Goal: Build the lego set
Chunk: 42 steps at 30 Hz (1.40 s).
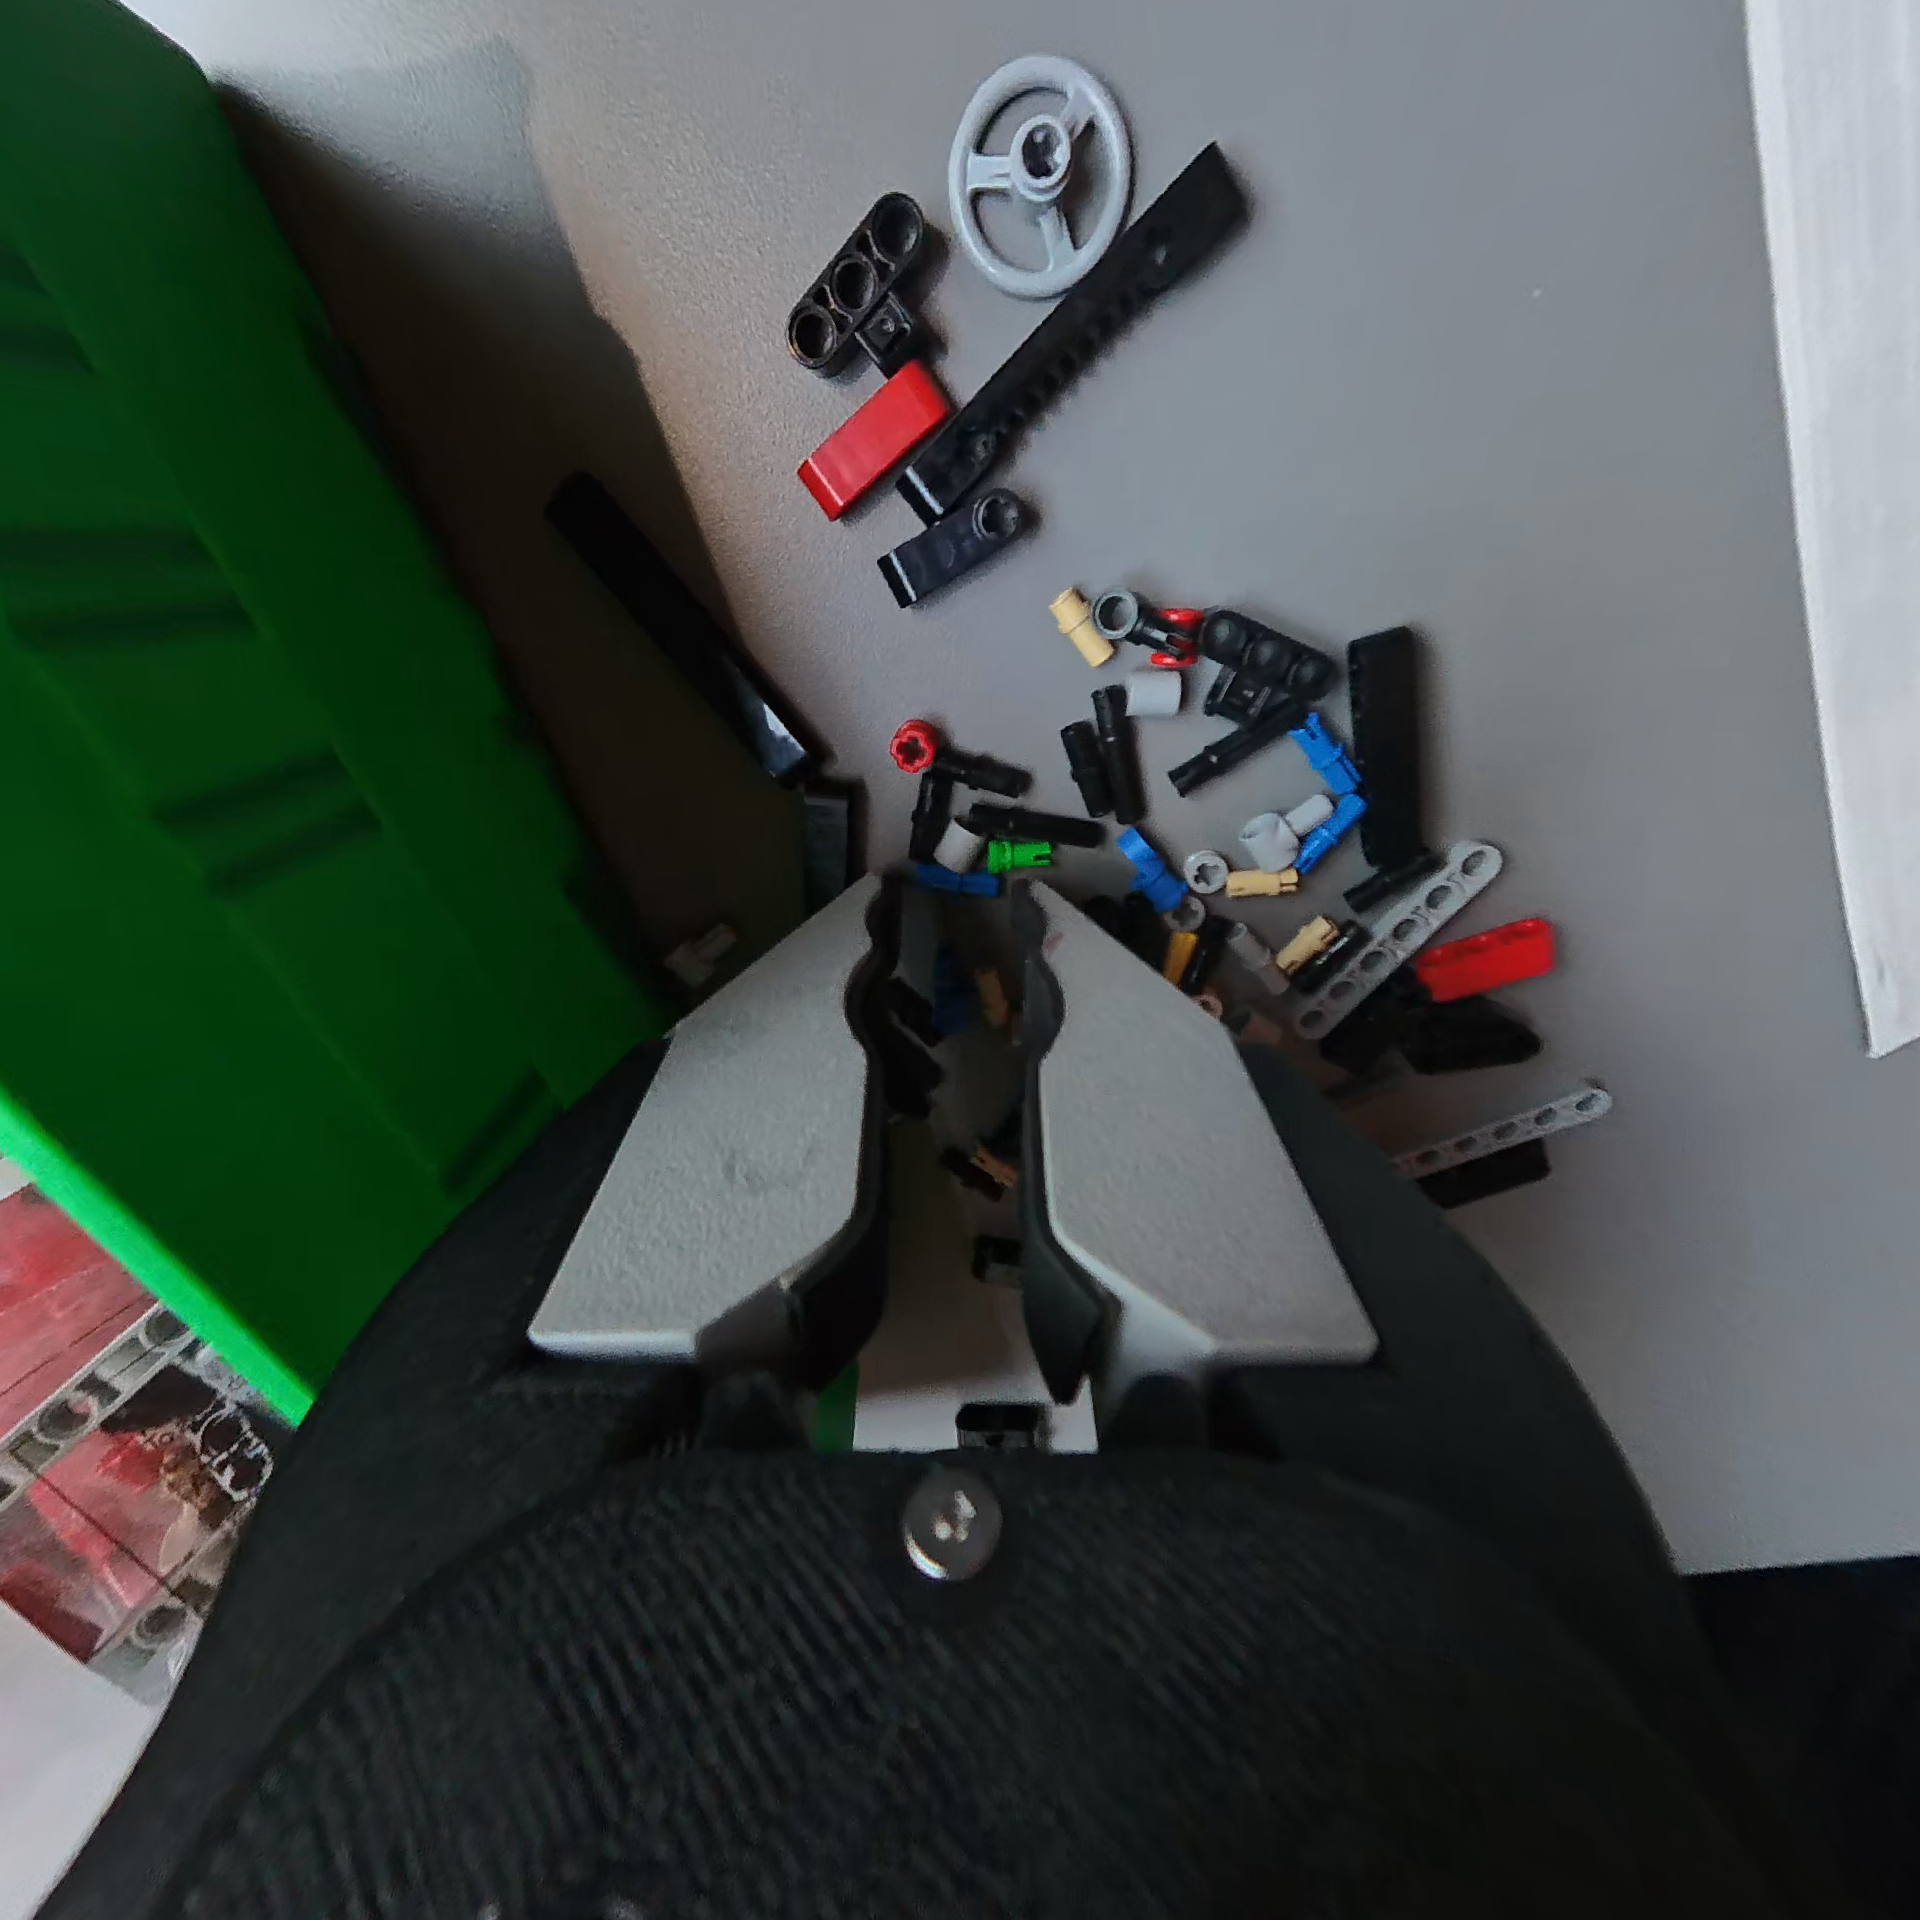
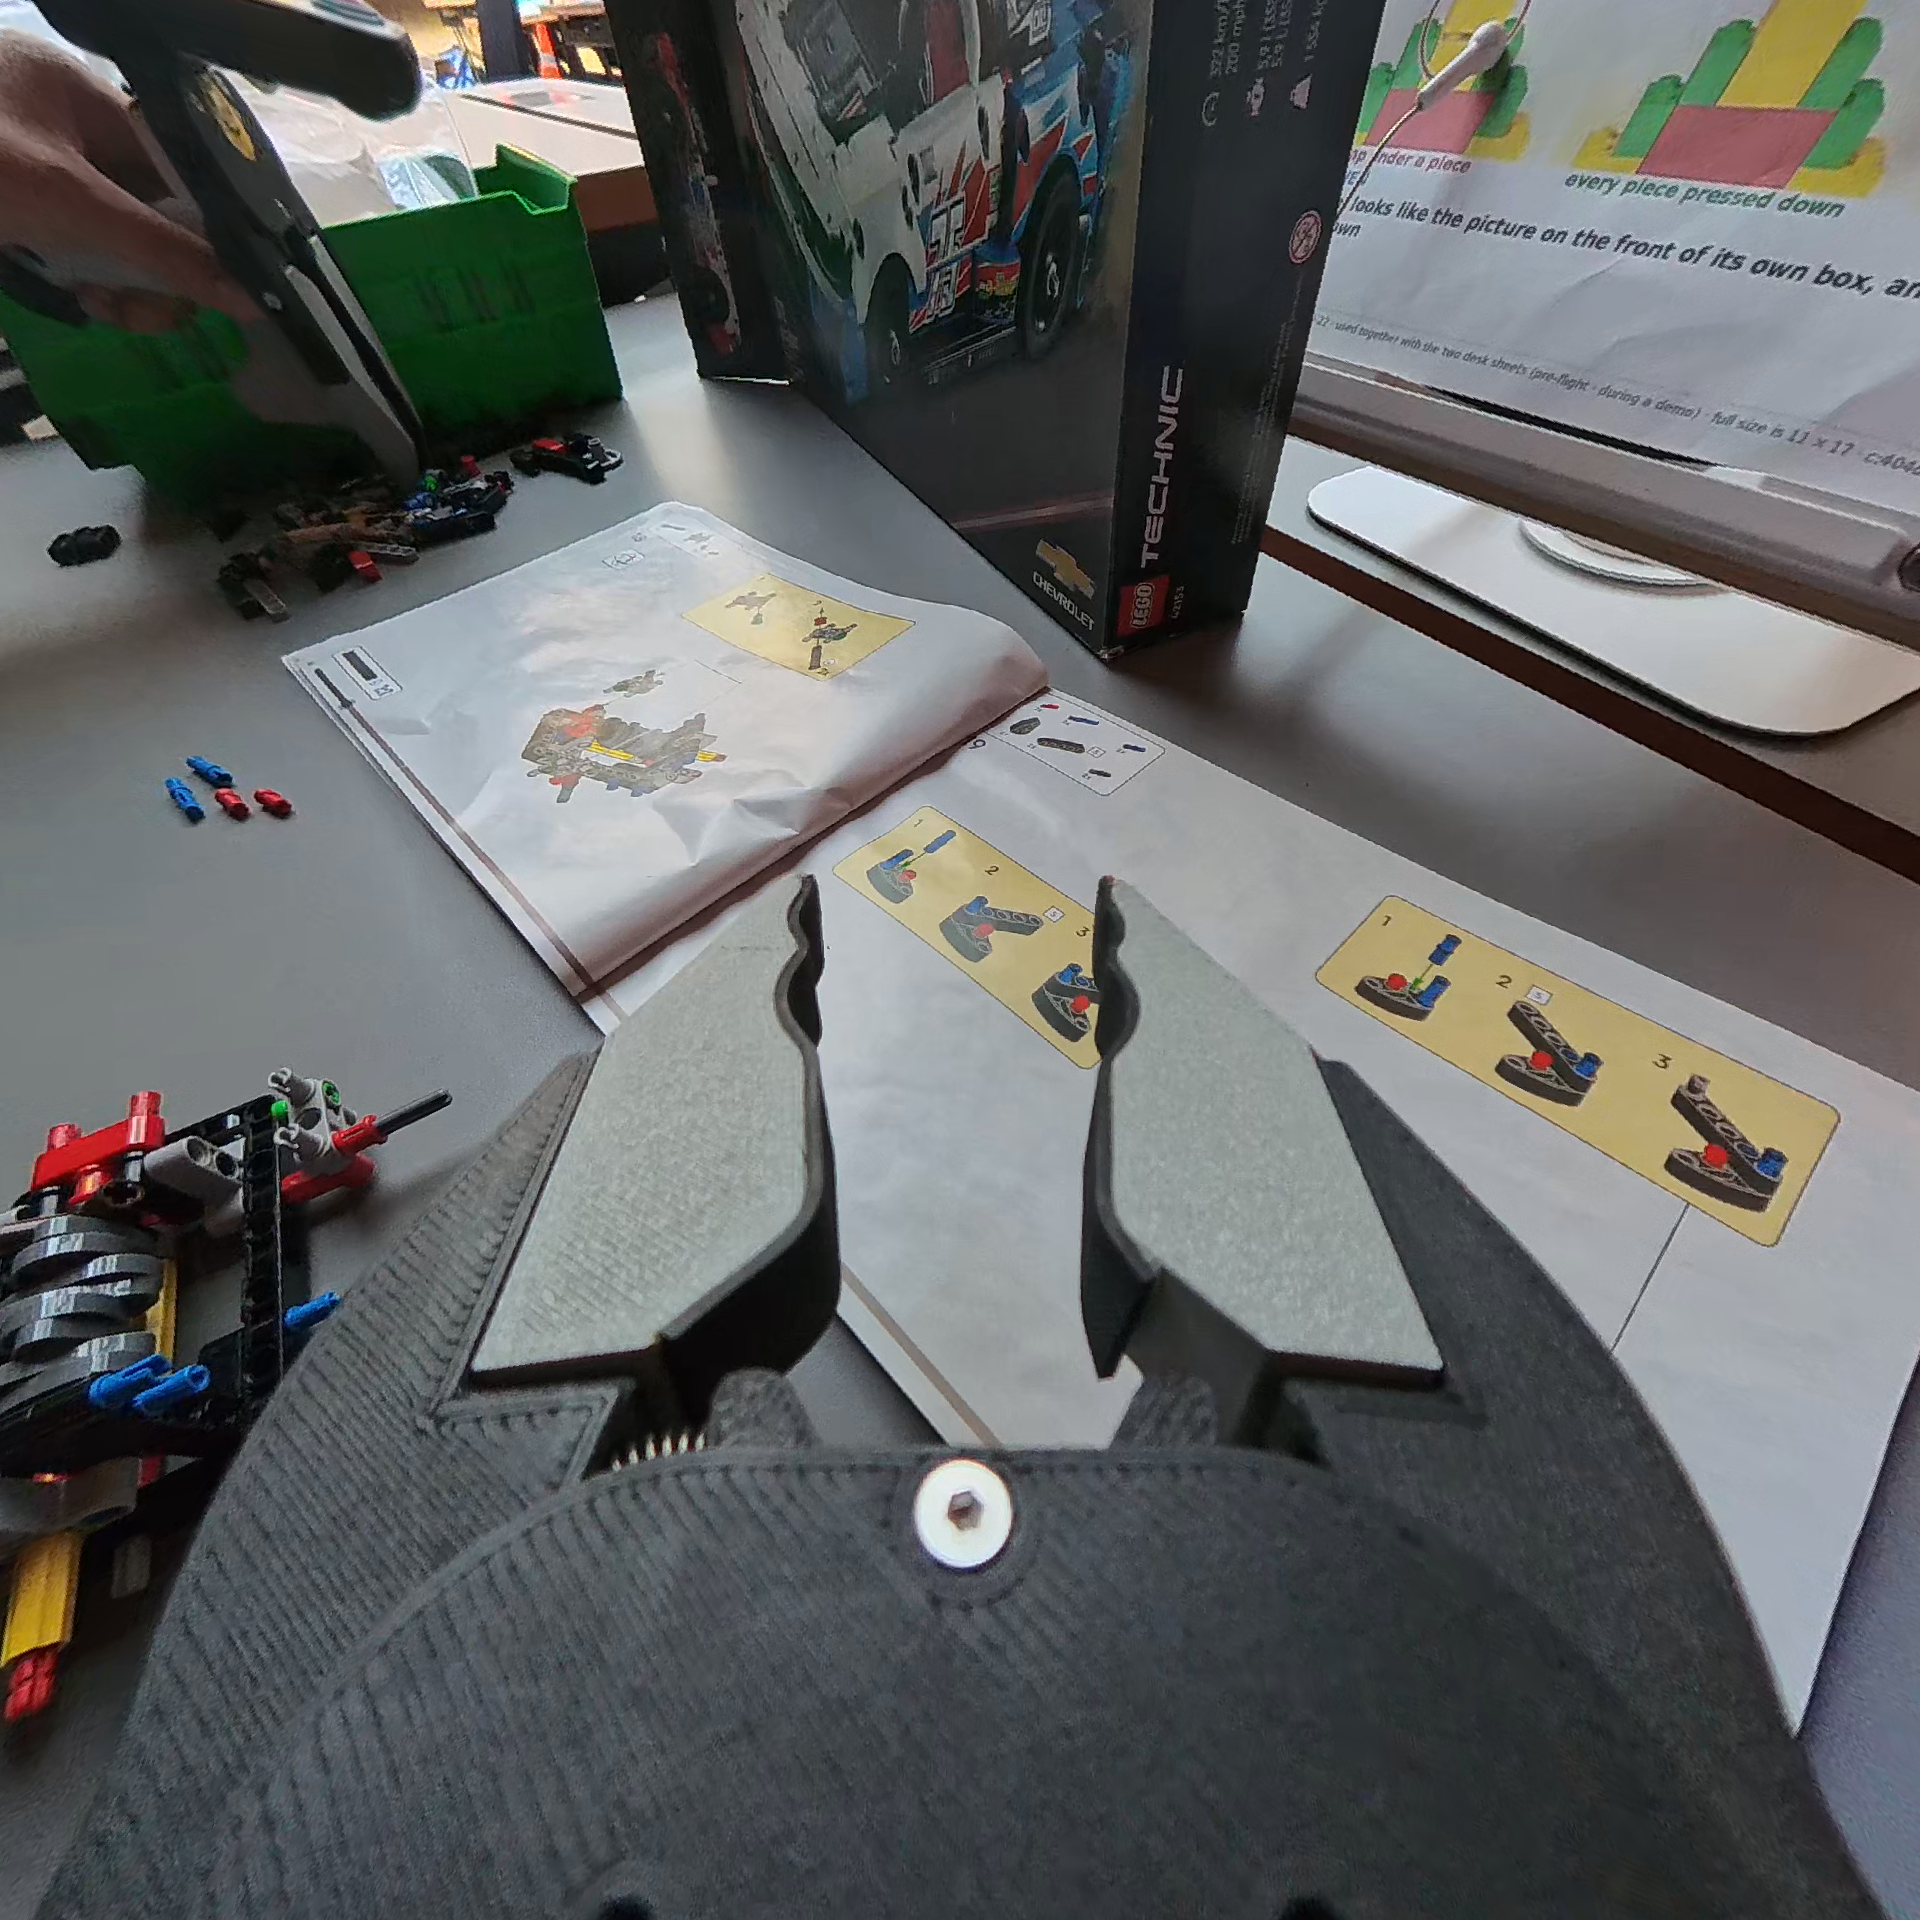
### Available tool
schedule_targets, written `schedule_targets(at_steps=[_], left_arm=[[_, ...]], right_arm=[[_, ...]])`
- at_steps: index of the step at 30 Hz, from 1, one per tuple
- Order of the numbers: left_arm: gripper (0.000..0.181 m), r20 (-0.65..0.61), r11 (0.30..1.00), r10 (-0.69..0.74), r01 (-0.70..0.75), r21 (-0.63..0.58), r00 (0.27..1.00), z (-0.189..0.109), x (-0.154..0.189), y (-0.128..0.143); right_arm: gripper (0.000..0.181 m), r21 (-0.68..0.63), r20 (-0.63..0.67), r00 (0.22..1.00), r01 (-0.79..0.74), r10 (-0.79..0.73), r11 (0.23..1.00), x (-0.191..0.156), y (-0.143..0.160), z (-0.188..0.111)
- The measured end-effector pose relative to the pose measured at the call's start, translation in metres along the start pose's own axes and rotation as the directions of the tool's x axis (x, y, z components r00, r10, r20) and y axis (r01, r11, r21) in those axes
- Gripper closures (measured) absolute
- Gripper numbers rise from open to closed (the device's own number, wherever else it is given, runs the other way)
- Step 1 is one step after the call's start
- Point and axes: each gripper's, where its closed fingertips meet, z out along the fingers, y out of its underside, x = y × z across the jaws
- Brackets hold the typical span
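Two grippers: left gripper (image 1: 951, 894), jaws narrowly parted, empty, poised over the loose-parts pile (image 1: 1226, 831) beside the green bin (image 1: 260, 727); green pin (image 1: 1018, 856) just ahead. Right gripper (image 2: 956, 904) spread, idle over the instruction booklet (image 2: 727, 727).

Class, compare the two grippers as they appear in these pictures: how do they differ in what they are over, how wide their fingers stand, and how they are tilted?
The left gripper points steeply down over the loose pile of pieces; the right gripper hangs low over the open instruction booklet. The left's fingers stand narrowly apart, the right's wider. Both are open, empty, and share grey fingers on black bodies.
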Motion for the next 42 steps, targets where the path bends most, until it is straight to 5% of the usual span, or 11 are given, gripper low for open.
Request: schedule_targets(at_steps=[16,24,31,38,42], left_arm=[[0.166,0.046,0.999,0.022,-0.021,-0.025,0.999,-0.003,-0.003,0.005],[0.167,0.050,0.995,0.090,-0.092,0.048,0.995,-0.033,0.022,0.000],[0.167,-0.008,0.938,0.316,-0.311,0.154,0.949,-0.057,0.120,-0.005],[0.167,-0.149,0.807,0.577,-0.532,0.255,0.803,-0.056,0.261,0.011],[0.167,-0.165,0.740,0.666,-0.619,0.261,0.727,-0.041,0.312,0.024]], right_arm=[[0.133,-0.003,0.005,1.000,0.000,0.000,1.000,-0.001,0.000,0.000],[0.133,-0.008,0.006,1.000,0.002,-0.002,1.000,-0.001,0.001,0.001],[0.134,-0.007,0.004,1.000,0.003,-0.002,1.000,-0.001,0.001,0.000],[0.134,-0.009,0.006,1.000,0.009,-0.009,1.000,-0.002,0.000,0.001],[0.134,-0.006,0.007,1.000,0.009,-0.009,1.000,-0.002,0.000,0.001]])
